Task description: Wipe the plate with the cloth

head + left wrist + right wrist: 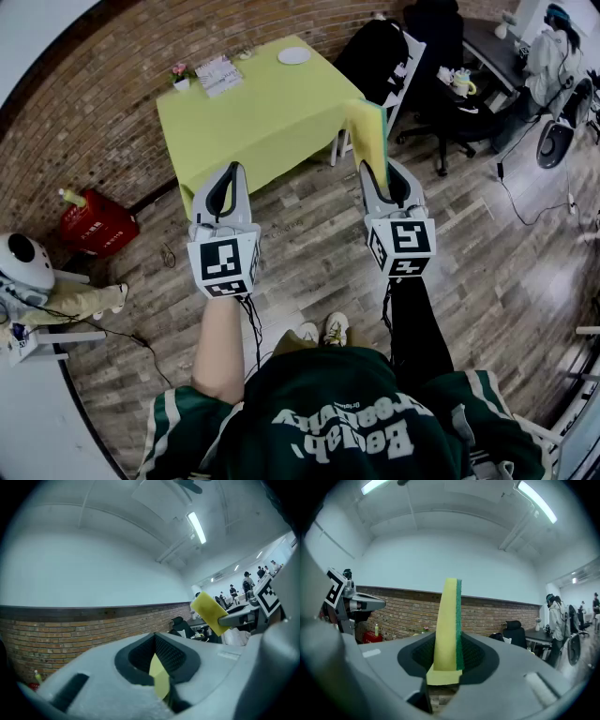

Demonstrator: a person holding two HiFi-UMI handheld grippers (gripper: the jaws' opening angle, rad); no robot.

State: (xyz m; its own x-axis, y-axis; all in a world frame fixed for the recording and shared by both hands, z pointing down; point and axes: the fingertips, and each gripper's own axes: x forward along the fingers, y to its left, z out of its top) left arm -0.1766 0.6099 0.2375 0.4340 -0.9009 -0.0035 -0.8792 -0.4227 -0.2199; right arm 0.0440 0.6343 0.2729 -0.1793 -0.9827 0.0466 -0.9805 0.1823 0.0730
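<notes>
The right tool [382, 176] is clamped on the lower end of the cloth [367, 129], here a yellow sponge pad with a green scouring face, which stands upright out of the jaws; the left tool [232, 174] has its jaws drawn together on nothing, with only a sliver of yellow showing through between them in the left gripper view; both are held over the wooden floor, well short of the tabletop [253, 122]; the plate [293, 55], small and white, lies near the far edge of that yellow tabletop, well apart from the cloth.

The cloth looks light, soft and springy, so a grip low on its end probably leaves the free part to flex against the plate; the plate is likely hard, smooth and apt to slide, and would want steadying at its rim.

The person's green top [347, 422] bears pale lettering, seen upside down and not surely legible; each tool's cube carries black-and-white square markers; papers [217, 73] on the tabletop are too small to read.
</notes>
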